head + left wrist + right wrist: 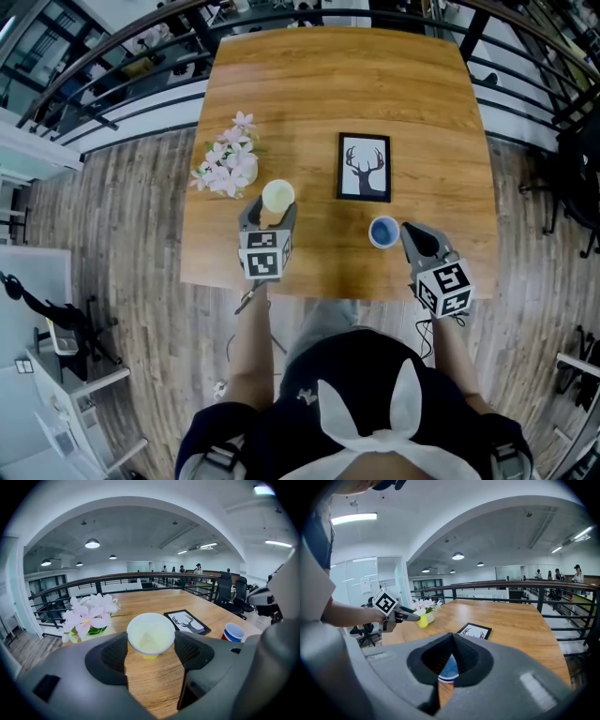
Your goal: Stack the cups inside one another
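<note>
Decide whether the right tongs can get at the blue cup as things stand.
Probably yes: the blue cup stands just beyond the right tongs, nothing between, though they are shut and must open.

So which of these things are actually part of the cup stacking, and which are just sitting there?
Part of the job: yellow cup, gripped by the left gripper; blue cup, standing on the table by the shut right gripper.
Just lying about: pink flowers; framed deer picture.

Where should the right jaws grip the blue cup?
Likely across its side wall below the rim, coming from the right, where the right gripper sits shut. The blue cup stands upright, mouth up, round walls exposed on that side.
</note>
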Demonstrator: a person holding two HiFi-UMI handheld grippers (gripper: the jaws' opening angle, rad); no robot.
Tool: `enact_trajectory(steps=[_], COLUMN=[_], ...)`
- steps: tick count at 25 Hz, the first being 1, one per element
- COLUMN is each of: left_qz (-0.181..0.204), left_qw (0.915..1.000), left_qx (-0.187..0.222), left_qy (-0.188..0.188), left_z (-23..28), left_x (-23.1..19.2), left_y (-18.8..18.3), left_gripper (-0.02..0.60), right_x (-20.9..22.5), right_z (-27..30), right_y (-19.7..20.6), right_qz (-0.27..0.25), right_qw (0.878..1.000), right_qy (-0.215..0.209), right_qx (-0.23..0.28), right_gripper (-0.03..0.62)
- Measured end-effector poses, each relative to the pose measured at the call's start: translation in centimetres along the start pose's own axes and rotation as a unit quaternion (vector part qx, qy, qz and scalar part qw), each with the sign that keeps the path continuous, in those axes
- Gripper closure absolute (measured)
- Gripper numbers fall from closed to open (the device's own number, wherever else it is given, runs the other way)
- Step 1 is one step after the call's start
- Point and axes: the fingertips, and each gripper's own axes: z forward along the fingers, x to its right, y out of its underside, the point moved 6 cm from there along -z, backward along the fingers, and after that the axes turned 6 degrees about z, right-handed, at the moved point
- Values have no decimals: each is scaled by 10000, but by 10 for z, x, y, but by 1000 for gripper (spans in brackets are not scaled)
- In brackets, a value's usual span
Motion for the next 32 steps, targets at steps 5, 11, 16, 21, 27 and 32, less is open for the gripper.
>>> enact_trajectory(steps=[5, 11, 16, 21, 27, 32], left_qz=[116, 225, 325, 500, 711, 906], left_qw=[9998, 9991, 9984, 9976, 9956, 9928], left_qx=[156, 351, 454, 461, 533, 563], left_qy=[-9, 34, 64, 126, 297, 553], left_z=[-24, -47, -63, -69, -73, -72], left_x=[6, 16, 24, 32, 47, 68], left_y=[-11, -21, -27, -32, -44, -50], left_gripper=[256, 256, 256, 256, 256, 256], right_x=[-7, -9, -11, -13, -15, -14], right_z=[-9, -20, -29, -32, -35, -42], right_y=[-1, 3, 8, 10, 10, 11], right_qz=[-21, -15, 21, 41, 65, 77], right_qw=[10000, 9999, 9999, 9998, 9996, 9995], right_qy=[-24, -4, 16, 5, 3, 58], right_qx=[92, 142, 160, 199, 259, 304], right_gripper=[595, 595, 595, 595, 595, 595])
